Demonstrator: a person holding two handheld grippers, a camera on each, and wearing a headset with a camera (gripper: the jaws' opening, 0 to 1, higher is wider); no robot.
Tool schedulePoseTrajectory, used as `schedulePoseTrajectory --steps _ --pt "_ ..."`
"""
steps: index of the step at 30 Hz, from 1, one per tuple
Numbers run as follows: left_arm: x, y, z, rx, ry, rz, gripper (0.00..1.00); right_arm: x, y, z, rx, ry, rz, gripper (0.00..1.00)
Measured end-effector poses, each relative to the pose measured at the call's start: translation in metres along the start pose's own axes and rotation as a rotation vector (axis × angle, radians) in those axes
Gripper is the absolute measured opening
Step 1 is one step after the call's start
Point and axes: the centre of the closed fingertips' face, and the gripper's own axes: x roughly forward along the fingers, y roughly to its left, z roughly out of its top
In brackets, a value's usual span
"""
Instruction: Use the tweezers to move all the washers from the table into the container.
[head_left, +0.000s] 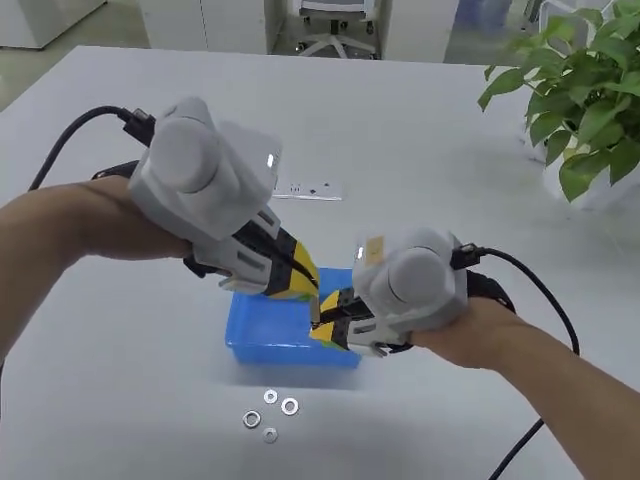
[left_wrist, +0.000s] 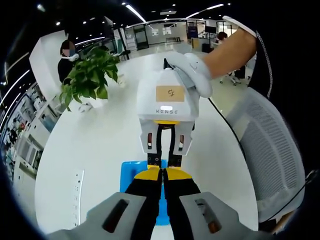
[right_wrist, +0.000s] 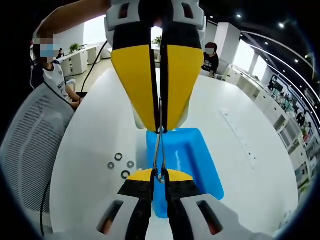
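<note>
Yellow jaws of the left gripper (head_left: 305, 285) are squeezed shut on one end of the thin tweezers (right_wrist: 159, 150). Four washers (head_left: 289, 406) lie on the white table (head_left: 120, 380), just beside the blue container (head_left: 290, 352), not in it. The right gripper (head_left: 322, 328) pinches the other end tight. I think both hold on so the tweezers can't slip while the grip is fixed.
</note>
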Motion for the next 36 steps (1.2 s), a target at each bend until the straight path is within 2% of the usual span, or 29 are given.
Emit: schedulePoseTrajectory --steps 12,25,36 --pt "0.02 0.016 -0.017 -0.013 0.012 -0.009 0.05 0.018 -0.015 -0.02 0.022 0.011 0.003 0.1" --pt "0.036 0.026 -0.035 -0.039 0.016 -0.014 0.05 0.035 -0.022 -0.035 0.043 0.023 0.027 0.1" --pt "0.039 0.028 -0.04 -0.052 0.014 -0.012 0.05 0.04 -0.023 -0.04 0.052 0.03 0.039 0.1"
